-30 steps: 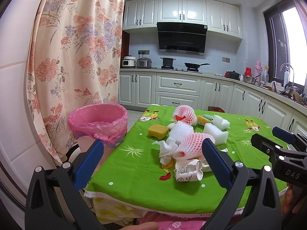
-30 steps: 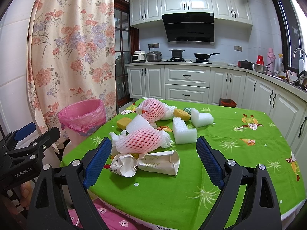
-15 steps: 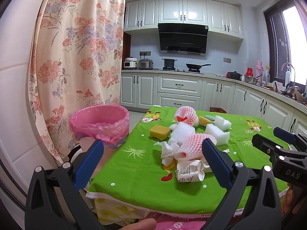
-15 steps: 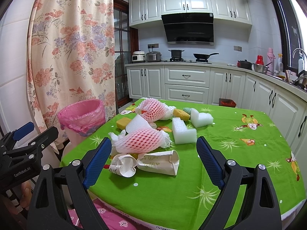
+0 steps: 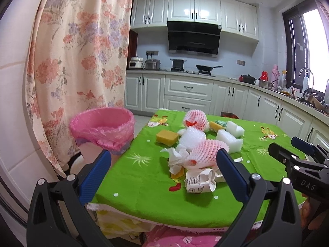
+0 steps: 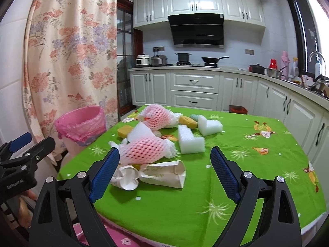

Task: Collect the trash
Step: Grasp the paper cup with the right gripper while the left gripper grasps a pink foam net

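Trash lies heaped on the green tablecloth: two pink foam fruit nets, white foam blocks, yellow sponges, crumpled tissue and two crushed paper cups. A bin lined with a pink bag stands off the table's left edge. My left gripper is open, held back from the near table edge. Open as well, my right gripper frames the paper cups, short of touching them.
A floral curtain hangs behind the bin on the left. White kitchen cabinets and a stove with pots run along the back wall. A pink patterned seat sits below the near table edge.
Both grippers have edged slightly forward toward the table, so the trash pile looks a little nearer. Nothing on the table has moved, and both stay open.
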Motion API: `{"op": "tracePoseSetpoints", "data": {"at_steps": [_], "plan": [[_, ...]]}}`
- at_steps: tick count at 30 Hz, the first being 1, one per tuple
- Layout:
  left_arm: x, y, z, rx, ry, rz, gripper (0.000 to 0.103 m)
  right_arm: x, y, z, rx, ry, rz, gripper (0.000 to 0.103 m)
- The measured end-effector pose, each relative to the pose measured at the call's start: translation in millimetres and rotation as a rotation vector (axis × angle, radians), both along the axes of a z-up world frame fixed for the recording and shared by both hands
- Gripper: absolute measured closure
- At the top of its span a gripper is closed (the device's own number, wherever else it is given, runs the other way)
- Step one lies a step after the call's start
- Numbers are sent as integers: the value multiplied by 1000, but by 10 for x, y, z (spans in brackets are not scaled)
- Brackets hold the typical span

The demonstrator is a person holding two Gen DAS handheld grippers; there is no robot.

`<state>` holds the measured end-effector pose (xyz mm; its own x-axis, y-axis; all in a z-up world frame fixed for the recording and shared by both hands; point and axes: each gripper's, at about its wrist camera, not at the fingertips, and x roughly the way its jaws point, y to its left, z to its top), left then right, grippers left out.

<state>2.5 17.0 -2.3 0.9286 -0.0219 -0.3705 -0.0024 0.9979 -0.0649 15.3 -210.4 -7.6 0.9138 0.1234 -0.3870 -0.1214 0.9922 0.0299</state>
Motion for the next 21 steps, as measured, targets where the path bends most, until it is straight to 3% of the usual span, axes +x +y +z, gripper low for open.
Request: {"op": "tracePoseSetpoints", "data": {"at_steps": [5, 8, 10, 15, 21], "plan": [[171, 95, -109, -24, 61, 62, 4, 121, -88, -163, -6, 46, -24, 18], [373, 166, -242, -65, 113, 41, 4, 248, -152, -276, -15, 78, -51, 19], [489, 164, -334, -49, 138, 38, 5, 375, -231, -385, 6, 117, -56, 19], [714, -25, -553, 55, 150, -58, 5, 595, -266, -630, 43, 194, -22, 19], [815, -166, -865, 68, 205, -182, 5, 856, -196, -881, 22, 281, 14, 19]]}}
